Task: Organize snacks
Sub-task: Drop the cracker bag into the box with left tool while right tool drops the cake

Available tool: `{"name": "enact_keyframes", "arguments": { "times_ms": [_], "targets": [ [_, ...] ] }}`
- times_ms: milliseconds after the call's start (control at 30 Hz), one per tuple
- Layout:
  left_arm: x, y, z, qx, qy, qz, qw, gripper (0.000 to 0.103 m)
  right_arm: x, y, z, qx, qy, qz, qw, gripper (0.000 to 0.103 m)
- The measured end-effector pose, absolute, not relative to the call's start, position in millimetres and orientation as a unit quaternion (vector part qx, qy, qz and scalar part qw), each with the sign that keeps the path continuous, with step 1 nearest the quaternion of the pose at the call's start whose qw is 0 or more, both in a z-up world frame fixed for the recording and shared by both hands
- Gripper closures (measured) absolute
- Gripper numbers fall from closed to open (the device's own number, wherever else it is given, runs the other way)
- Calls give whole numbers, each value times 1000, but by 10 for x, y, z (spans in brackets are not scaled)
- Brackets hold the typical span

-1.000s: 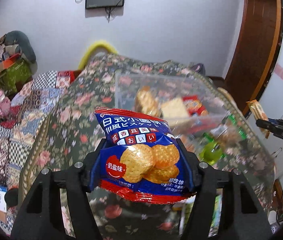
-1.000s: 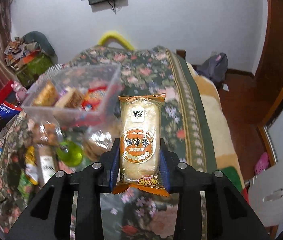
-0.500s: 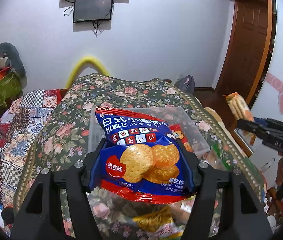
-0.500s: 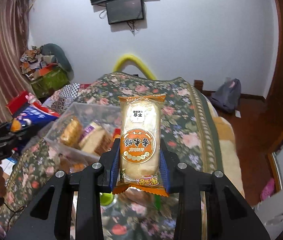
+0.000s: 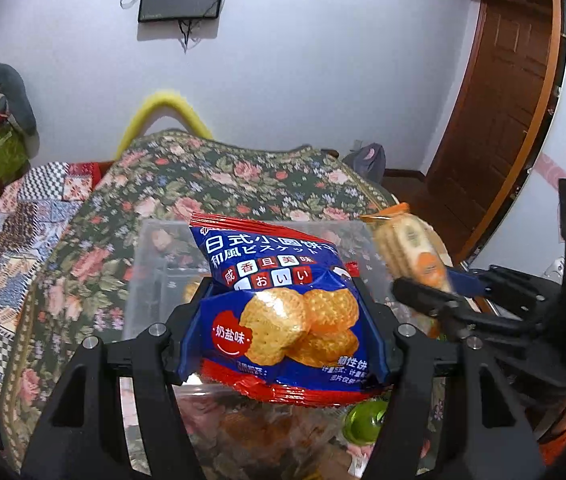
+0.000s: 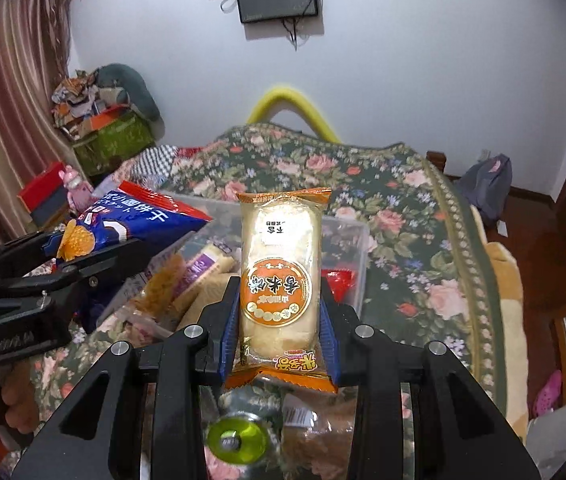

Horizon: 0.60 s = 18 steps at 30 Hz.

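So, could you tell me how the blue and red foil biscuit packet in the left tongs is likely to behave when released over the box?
The blue and red foil biscuit packet is puffed and creased between the left tongs, so probably light and crushable. Its glossy film looks slippery. Dropped into the clear plastic storage box, it should land flat, not roll.

Clear bin (image 5: pixel 155 264) contents mostly behind biscuit bag (image 5: pixel 283 312)

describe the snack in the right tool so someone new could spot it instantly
Find the floral bedspread with the clear plastic bin on it. Just above the bin, the right tool is shut on a long rice cracker pack. Unlike the blue biscuit bag beside it, it is pale, narrow, orange-ended, with a round orange label.
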State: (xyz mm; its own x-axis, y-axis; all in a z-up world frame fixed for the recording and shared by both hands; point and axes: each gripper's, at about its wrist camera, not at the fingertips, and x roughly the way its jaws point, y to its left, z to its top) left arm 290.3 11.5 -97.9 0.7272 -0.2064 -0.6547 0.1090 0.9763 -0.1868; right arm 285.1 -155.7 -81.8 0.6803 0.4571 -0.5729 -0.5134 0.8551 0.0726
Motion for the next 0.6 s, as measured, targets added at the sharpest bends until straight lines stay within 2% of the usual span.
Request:
{"name": "enact_keyframes", "arguments": {
  "times_ms": [600],
  "targets": [
    [3271, 47, -1336, -75, 418, -89, 901, 37, 3089, -1425, -1143, -76, 356, 241, 900, 69]
  ]
}}
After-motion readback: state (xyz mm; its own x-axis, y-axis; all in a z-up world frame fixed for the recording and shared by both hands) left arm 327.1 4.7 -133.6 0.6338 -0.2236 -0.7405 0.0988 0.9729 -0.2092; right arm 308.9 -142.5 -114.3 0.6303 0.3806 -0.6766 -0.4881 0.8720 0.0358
